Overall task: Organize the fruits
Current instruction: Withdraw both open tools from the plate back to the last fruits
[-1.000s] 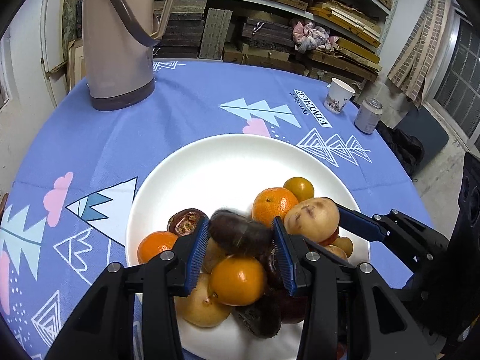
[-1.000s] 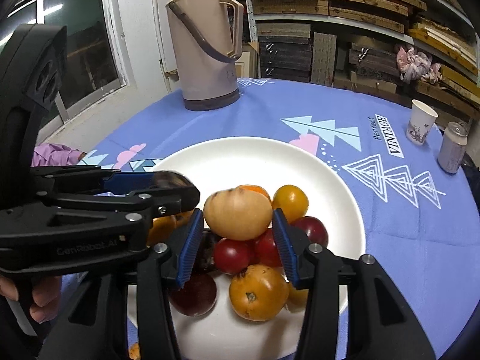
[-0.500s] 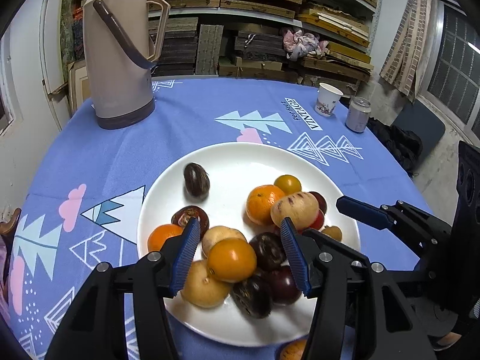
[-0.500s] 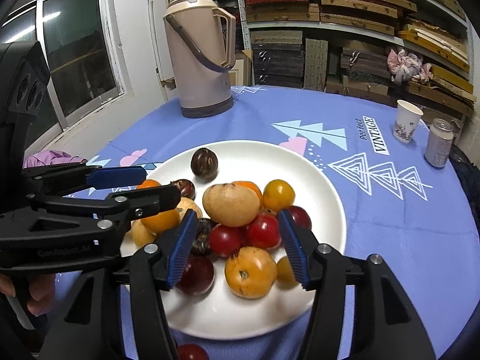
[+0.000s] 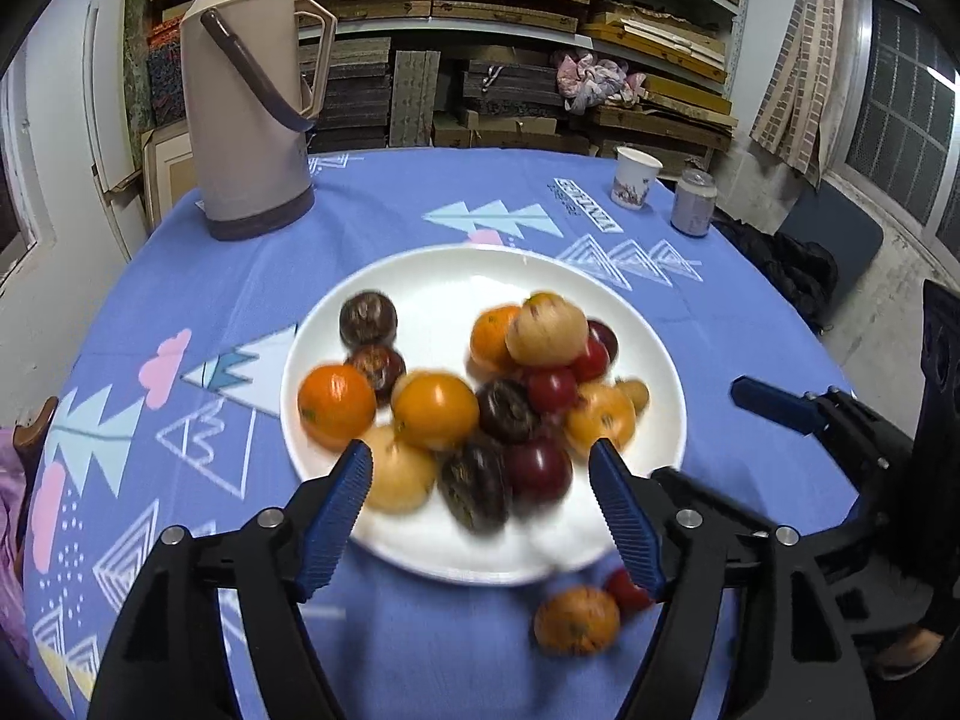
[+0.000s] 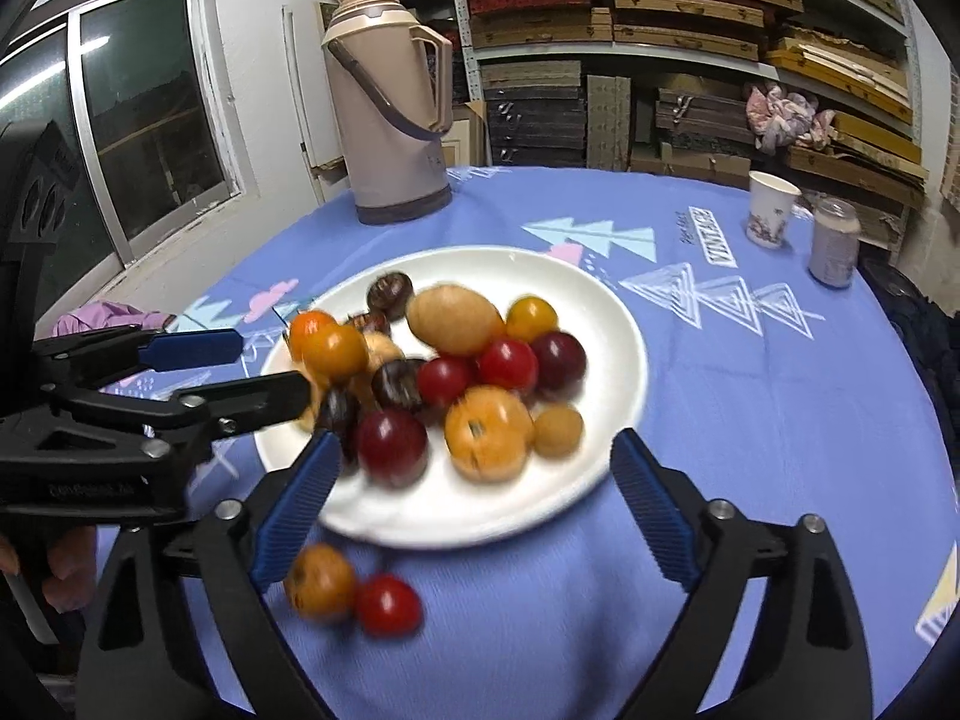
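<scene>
A white plate (image 5: 660, 360) (image 6: 612, 324) holds several fruits: oranges, red and dark plums, dark passion fruits and a tan oval fruit (image 5: 546, 330) (image 6: 456, 319). One dark passion fruit (image 5: 368, 318) (image 6: 390, 290) lies apart at the plate's far left. An orange fruit (image 5: 576, 620) (image 6: 319, 583) and a red fruit (image 5: 627, 591) (image 6: 389, 605) lie on the cloth in front of the plate. My left gripper (image 5: 480, 516) is open and empty above the plate's near edge. My right gripper (image 6: 471, 498) is open and empty there too.
A tall beige thermos (image 5: 249, 96) (image 6: 393, 102) stands at the back left. A paper cup (image 5: 636, 179) (image 6: 771, 209) and a can (image 5: 693, 202) (image 6: 834, 243) stand at the back right. The round table has a blue patterned cloth (image 5: 384, 222). Shelves of boards stand behind.
Both grippers opened, released the dark fruit and the tan fruit onto the plate, and pulled back and up. The two loose fruits on the cloth came into view.
</scene>
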